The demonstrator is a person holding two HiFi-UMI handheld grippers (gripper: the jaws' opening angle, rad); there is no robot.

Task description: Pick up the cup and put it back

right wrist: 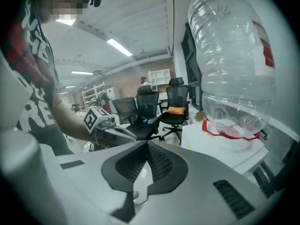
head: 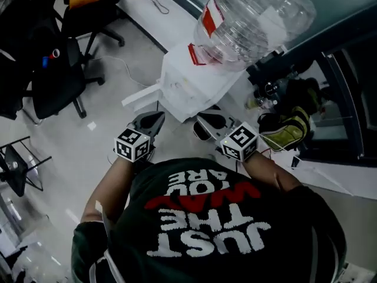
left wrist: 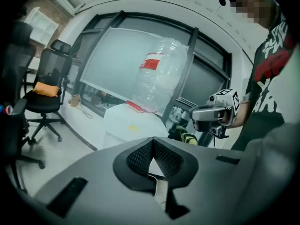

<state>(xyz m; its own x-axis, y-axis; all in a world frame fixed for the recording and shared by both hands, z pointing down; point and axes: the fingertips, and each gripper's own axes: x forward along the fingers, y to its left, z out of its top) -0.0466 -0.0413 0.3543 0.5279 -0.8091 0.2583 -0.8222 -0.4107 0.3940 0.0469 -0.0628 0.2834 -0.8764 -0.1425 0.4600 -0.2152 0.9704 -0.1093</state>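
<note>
Clear plastic water jug [head: 253, 16] with a red label is sitting neck-down on a white dispenser [head: 188, 90], dead ahead of the person, who is standing close to it in a black T-shirt [head: 224, 217] with white and red print. Both hands are holding the grippers out low in front, side by side and near each other, pointing toward the dispenser base. Left gripper [head: 148, 124]: jaws are sitting together, ribbed black pads meeting at the tip, nothing between them in the left gripper view [left wrist: 153, 161]. Right gripper [head: 212, 124]: same, with the jaws pressing together on nothing in the right gripper view [right wrist: 146, 156]. Marker cubes are showing on top of each, left [head: 132, 144] and right [head: 240, 140]. Each gripper camera is also catching the other tool off to the side. Cup: it is not showing up in any of the three views, so its place cannot be told. Black office chairs [head: 56, 69] are standing on the grey floor off to the left, well apart from the dispenser; one is carrying an orange cushion [left wrist: 47, 89]. A yellow-green and black item [head: 290, 128], possibly a shoe, is lying just right of the dispenser, by the dark window frame [head: 347, 99].
</note>
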